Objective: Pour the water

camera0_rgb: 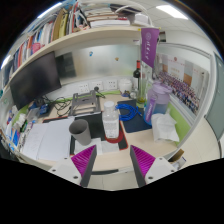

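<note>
Screen: a big dark screen (38, 78) stands far to the left, at the back of the table (110, 152).
Shelf: a shelf (70, 25) full of books runs high above the screen.
Paper: a white sheet (42, 142) lies flat on the table, left of the cup.
Cup: a dark cup (79, 131) stands up straight on the table, just ahead of the left finger.
Bottle: a clear water bottle (109, 122) stands just right of the cup, very near it. I cannot tell if they touch.
Stuff behind: a wire rack (86, 103) and blue things (128, 111) sit close behind the cup and bottle, so the back is crowded.
Claw: the claw (113, 162) is wide open and holds nothing. Its two pink pads (84, 158) face each other, with bare table between them. The cup and bottle are beyond it.
Person: a person in purple (158, 99) stands well off to the right, by a purple banner (150, 48).
</note>
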Tool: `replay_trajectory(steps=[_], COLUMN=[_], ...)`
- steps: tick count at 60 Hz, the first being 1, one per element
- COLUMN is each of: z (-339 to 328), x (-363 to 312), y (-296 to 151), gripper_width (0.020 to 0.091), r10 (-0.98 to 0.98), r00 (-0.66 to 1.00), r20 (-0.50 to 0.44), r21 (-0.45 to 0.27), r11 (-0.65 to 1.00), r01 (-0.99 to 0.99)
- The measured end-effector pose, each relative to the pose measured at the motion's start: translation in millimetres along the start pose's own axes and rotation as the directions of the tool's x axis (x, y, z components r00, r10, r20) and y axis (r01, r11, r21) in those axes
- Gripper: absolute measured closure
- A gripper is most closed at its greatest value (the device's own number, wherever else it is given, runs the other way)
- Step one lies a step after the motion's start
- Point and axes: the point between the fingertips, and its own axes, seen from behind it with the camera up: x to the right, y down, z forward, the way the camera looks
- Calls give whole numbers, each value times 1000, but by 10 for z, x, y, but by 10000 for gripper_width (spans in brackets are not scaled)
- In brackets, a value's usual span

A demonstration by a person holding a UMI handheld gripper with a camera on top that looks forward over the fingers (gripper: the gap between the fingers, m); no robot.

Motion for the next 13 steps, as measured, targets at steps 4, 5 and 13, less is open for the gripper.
replay_trajectory(steps=[4,5,13], z=[-107,-127,-239], x=[20,20,-97], y=[-76,-88,-133], gripper_width=[431,432,428], r10=[3,4,-11], r00=[1000,1000,1000], r20=[-12,-14,15], r21=[12,13,21], r11=[1000,1000,1000], r01=[-3,-4,11])
